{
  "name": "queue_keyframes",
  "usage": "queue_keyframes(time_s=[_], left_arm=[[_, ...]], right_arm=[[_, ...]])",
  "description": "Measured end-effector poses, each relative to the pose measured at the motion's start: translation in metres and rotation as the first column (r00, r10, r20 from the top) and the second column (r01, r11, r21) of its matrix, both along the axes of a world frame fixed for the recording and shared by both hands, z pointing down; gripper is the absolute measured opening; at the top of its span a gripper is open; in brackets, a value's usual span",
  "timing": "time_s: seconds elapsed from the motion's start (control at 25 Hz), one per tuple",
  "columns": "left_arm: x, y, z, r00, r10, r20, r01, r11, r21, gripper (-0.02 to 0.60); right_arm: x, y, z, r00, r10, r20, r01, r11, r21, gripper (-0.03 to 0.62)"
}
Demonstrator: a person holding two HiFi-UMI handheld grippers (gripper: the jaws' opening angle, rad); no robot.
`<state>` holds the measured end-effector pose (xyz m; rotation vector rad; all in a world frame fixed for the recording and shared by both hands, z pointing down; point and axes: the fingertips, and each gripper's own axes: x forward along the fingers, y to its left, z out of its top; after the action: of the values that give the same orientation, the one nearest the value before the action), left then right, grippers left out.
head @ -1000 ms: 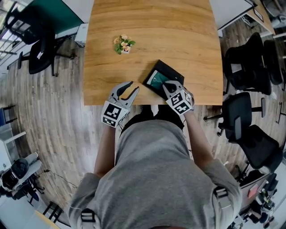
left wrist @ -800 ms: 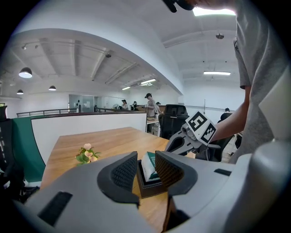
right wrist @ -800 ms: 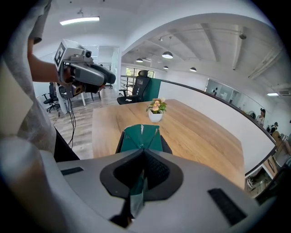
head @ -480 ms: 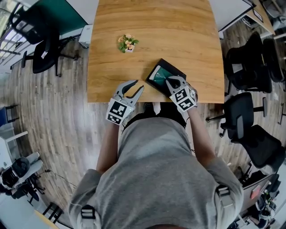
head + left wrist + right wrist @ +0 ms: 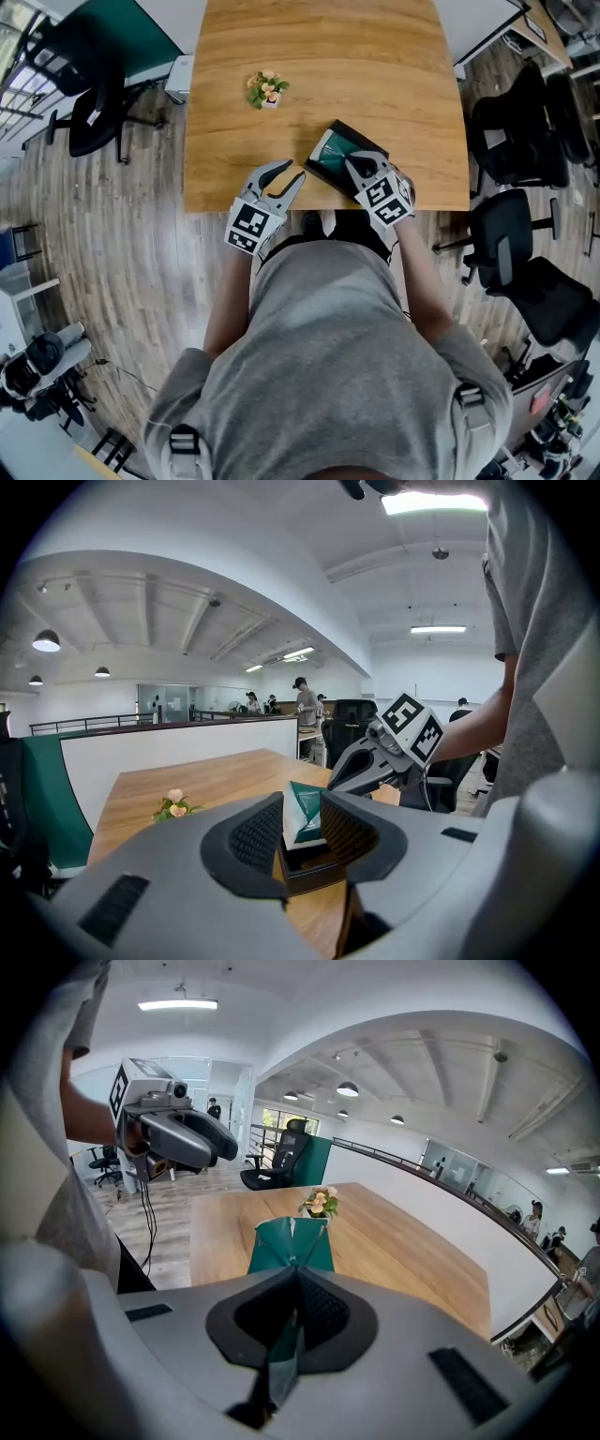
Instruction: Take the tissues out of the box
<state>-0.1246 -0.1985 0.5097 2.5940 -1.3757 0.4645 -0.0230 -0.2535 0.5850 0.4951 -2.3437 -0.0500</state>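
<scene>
Between the right gripper's [image 5: 294, 1279] closed jaws sits a pinched green tissue [image 5: 291, 1244], standing out of the box [image 5: 362, 142] ahead; soft, light, tearable, best gripped low; left gripper [image 5: 292, 172] gapes empty beside the box.

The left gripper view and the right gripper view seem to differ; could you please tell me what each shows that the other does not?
Only the left gripper view shows the black box and the right gripper reaching over it. Only the right gripper view shows the left gripper, jaws apart. Both show the green tissue pack, clamped in the right gripper's shut jaws, plus the small flower pot and the wooden table.
</scene>
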Motion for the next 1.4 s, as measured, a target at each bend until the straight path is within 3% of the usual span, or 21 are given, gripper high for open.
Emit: queue_keyframes(time_s=[1.4], left_arm=[[0.007, -0.005, 0.008, 1.0, -0.009, 0.007, 0.009, 1.0, -0.022, 0.137]], right_arm=[[0.011, 0.004, 0.012, 0.999, -0.019, 0.027, 0.02, 1.0, -0.023, 0.006]])
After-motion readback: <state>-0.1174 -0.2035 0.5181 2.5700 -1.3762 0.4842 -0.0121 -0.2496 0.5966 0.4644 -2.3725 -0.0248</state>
